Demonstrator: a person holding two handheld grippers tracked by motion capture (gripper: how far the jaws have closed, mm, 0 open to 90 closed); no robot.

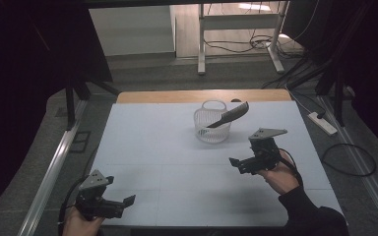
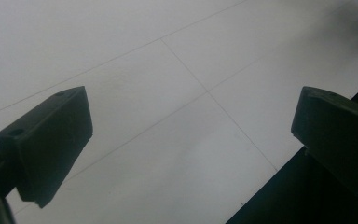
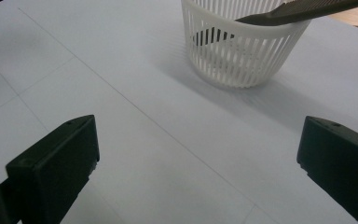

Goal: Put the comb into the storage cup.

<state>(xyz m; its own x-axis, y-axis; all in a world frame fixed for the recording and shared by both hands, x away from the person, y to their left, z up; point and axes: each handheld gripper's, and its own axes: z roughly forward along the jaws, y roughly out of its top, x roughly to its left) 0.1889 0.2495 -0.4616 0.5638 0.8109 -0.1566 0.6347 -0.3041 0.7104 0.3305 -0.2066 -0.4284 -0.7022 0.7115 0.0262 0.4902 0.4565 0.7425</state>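
- Where the high view looks down on the white table (image 1: 177,162), a white slatted basket (image 1: 211,129) stands toward 12 o'clock of the table's middle, near the far wooden edge. A dark comb (image 1: 230,115) lies slanted in it: low end down inside the basket at about 8 o'clock, upper end sticking out over the rim toward 2 o'clock. Long axis runs 8 to 2, tilted, neither flat nor upright.
- Same view: right gripper (image 1: 241,164) sits at 4 o'clock of the basket, well apart from it, held in the person's right hand (image 1: 281,178). Jaws released, nothing between them, pointing toward 9 o'clock. Left gripper (image 1: 123,204) at the near left corner, about 7 o'clock of the table, jaws pointing toward 3 o'clock, far from the basket.
- Left gripper view: two black jaws spread wide, bare white table (image 2: 168,93) with thin seam lines between them. Released, empty. The table's dark edge cuts across at 5 o'clock.
- Right gripper view: jaws spread wide, empty, bare table (image 3: 121,93) between. Basket (image 3: 242,56) stands at 1 o'clock, ahead of the jaws and apart from them. Comb (image 3: 298,11) crosses its rim, its narrow end reaching in over the opening toward 9 o'clock, the rest running off toward 3 o'clock.
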